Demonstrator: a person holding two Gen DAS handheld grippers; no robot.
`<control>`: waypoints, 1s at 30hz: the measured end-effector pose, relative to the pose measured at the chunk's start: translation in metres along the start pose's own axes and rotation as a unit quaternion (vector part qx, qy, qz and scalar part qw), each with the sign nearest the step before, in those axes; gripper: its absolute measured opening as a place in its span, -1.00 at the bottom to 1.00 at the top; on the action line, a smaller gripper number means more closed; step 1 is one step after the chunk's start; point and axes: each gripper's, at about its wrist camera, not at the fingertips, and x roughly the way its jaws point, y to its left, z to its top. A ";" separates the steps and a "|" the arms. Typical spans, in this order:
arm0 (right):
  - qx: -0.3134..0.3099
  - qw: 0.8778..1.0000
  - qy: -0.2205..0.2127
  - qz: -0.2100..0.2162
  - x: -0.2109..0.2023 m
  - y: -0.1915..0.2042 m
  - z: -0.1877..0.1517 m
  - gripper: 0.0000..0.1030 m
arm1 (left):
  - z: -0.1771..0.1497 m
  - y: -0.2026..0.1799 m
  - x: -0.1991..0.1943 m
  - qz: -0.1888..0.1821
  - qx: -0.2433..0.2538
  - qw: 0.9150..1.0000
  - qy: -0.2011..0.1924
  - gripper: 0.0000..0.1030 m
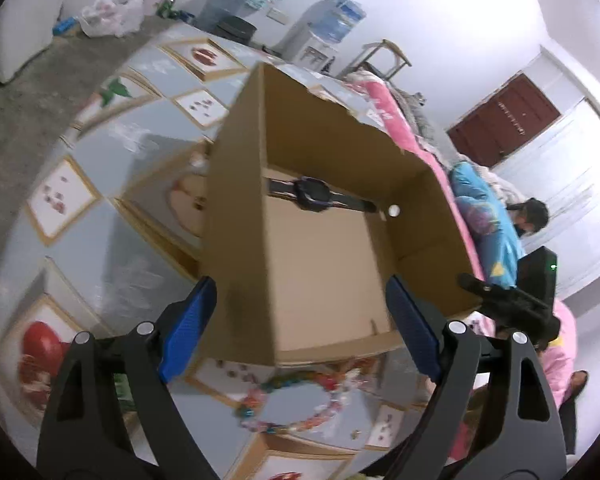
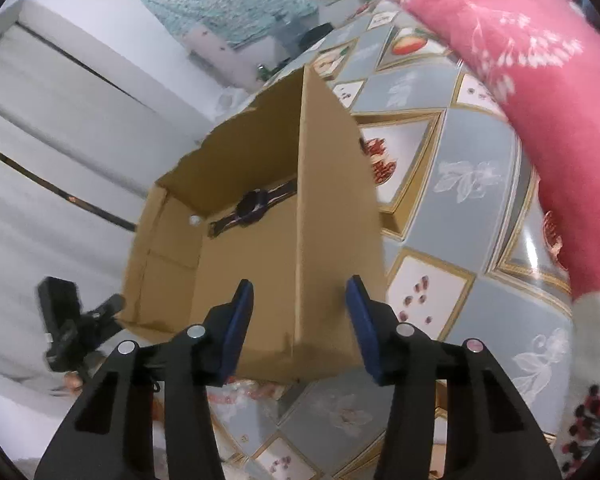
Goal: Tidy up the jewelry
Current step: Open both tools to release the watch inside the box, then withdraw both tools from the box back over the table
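White walls, a water dispenser [image 1: 332, 24] and a dark red door [image 1: 504, 118] are seen behind a glossy surface [image 1: 140, 140] patterned with grey-blue tiles and framed fruit prints in the left wrist view. A matte corrugated cardboard box [image 1: 320, 216] stands open, a dark watch [image 1: 312, 194] lying flat along its far floor edge, a small white bead [image 1: 393, 211] beside it. A colourful beaded bracelet [image 1: 292, 404] lies outside, just before the box. The left gripper [image 1: 300, 328] is spread wide, nothing grasped.

In the right wrist view, the right gripper [image 2: 300, 330] is parted, empty, straddling the box's near corner. A pink floral quilt [image 2: 540, 100] borders the surface. The bracelet would best be pinched at one bead cluster and lifted over the rim.
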 end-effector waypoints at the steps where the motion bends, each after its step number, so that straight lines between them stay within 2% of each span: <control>1: -0.006 1.000 -0.001 -0.008 0.001 0.003 0.000 -0.07 | 0.000 -0.002 0.001 0.008 0.000 1.000 -0.005 0.59; 3: -0.011 1.000 -0.001 -0.014 0.002 0.007 0.000 -0.07 | 0.001 -0.007 0.002 0.022 0.008 1.000 -0.010 0.59; 14: -0.010 1.000 -0.011 -0.019 0.005 0.007 0.012 -0.07 | 0.008 -0.013 0.010 0.050 0.024 0.998 -0.018 0.59; 18: -0.016 0.999 -0.032 -0.034 -0.007 0.008 0.004 -0.06 | 0.002 -0.018 0.000 0.066 0.036 0.996 -0.040 0.60; 20: -0.030 0.996 -0.056 -0.059 -0.023 0.010 -0.006 0.03 | -0.008 -0.022 -0.012 0.084 0.054 0.993 -0.059 0.62; 23: -0.069 0.989 -0.082 -0.097 -0.043 0.019 -0.034 0.28 | -0.032 -0.026 -0.028 0.115 0.093 0.986 -0.073 0.66; 27: -0.117 0.979 -0.072 -0.151 -0.048 0.026 -0.082 0.50 | -0.075 -0.027 -0.034 0.162 0.137 0.976 -0.055 0.69; 30: -0.133 0.971 -0.045 -0.194 -0.041 0.025 -0.121 0.50 | -0.109 -0.024 -0.031 0.196 0.147 0.969 -0.023 0.69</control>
